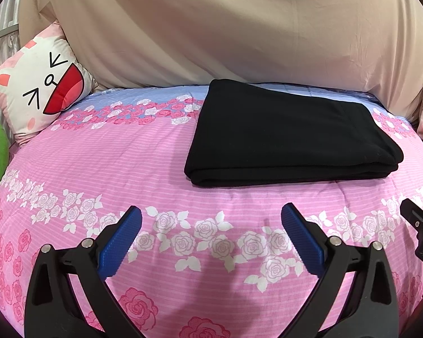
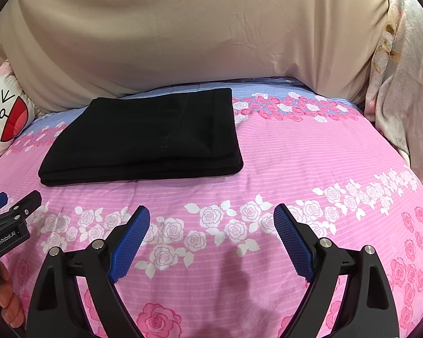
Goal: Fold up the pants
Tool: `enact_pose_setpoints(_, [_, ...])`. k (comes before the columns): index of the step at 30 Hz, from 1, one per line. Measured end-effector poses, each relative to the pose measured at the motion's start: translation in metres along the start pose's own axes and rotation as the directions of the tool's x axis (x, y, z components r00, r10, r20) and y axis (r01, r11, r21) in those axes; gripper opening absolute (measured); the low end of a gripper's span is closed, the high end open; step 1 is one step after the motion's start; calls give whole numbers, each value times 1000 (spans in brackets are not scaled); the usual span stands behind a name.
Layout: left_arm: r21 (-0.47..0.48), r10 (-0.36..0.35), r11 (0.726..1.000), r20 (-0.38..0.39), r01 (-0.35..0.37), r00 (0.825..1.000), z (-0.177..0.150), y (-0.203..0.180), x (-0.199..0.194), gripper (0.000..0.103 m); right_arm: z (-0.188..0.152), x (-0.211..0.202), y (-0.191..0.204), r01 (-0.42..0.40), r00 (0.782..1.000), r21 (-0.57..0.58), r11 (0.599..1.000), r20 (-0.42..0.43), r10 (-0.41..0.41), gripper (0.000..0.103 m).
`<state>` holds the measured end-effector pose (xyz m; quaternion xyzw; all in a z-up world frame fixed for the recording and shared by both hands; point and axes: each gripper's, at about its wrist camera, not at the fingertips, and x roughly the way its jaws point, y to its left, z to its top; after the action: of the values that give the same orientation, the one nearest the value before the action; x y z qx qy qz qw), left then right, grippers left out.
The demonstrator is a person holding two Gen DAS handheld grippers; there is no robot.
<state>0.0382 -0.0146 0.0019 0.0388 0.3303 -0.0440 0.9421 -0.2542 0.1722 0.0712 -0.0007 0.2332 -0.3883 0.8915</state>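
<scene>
Black pants (image 1: pixel 290 138) lie folded, compact stack on bed (image 1: pixel 127 169) — task looks done; my left claw (image 1: pixel 211 219) and right claw (image 2: pixel 211 219) both spread, empty.

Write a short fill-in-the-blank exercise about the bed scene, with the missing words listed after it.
1. The pants lying on the floral bedspread are ____ in colour.
2. The pants are already ____ into a flat stack.
3. The left gripper and the right gripper both hold ____.
4. The cat-face cushion lies to the ____ of the pants.

Missing words: black; folded; nothing; left
</scene>
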Motion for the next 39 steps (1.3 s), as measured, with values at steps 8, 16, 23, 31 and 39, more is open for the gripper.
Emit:
enact_pose_setpoints(8, [2,3,1000,5,-3,1000,0,-1,-2,97,0,0,0,0,1000,0,1000,0,0,87])
enact_pose_setpoints(16, [1,5,1000,5,-5,1000,0,-1,-2,97,-1,1,0,0,1000,0,1000,0,0,87])
enact_pose_setpoints(23, [2,4,1000,6,-4,1000,0,-1,-2,97,0,1,0,-1,1000,-1,1000,-1,1,87])
enact_pose_setpoints(31, [5,3,1000,8,-3,1000,0,0,-3,97,0,1,0,-2,1000,-2,1000,-1,2,87])
enact_pose_setpoints(39, [2,6,1000,8,-6,1000,0,0,-3,97,0,1,0,-2,1000,-3,1000,-1,2,87])
